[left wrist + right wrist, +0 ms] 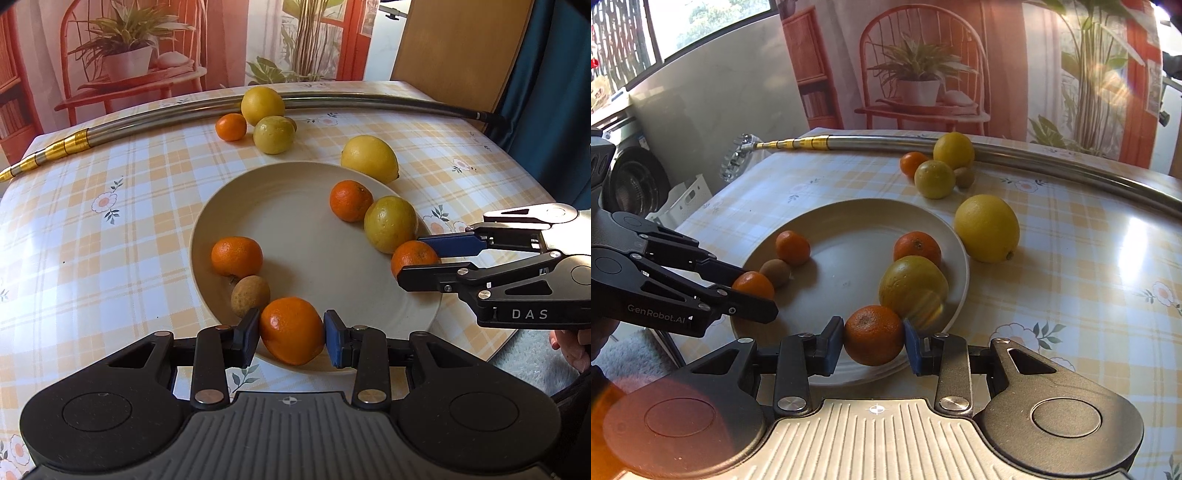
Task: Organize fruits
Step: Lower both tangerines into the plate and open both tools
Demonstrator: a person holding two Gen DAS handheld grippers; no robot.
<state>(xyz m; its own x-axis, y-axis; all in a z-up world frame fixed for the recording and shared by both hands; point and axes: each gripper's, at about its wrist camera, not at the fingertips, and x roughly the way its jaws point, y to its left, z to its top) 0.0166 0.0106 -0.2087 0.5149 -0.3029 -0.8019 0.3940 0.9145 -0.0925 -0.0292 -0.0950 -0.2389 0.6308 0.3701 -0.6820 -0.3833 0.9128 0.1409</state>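
Observation:
A beige plate [295, 236] [846, 236] lies on the checked tablecloth. My left gripper [291, 328] [755, 291] is shut on a mandarin [291, 343] at the plate's near rim. My right gripper [873, 336] [413, 260] is shut on another mandarin [873, 347] [415, 254] at the plate's right rim. Also on the plate are two mandarins [236, 256] [351, 200], a small brown fruit [250, 295] and a yellow-green fruit [390, 223]. A lemon [369, 158] lies on the cloth just beyond the plate.
At the back of the table a lemon [263, 105], a small mandarin [231, 126], a greenish fruit [273, 134] and a small brown fruit [964, 177] cluster against a long metal pole [147, 120]. A wooden chair back [454, 55] stands far right.

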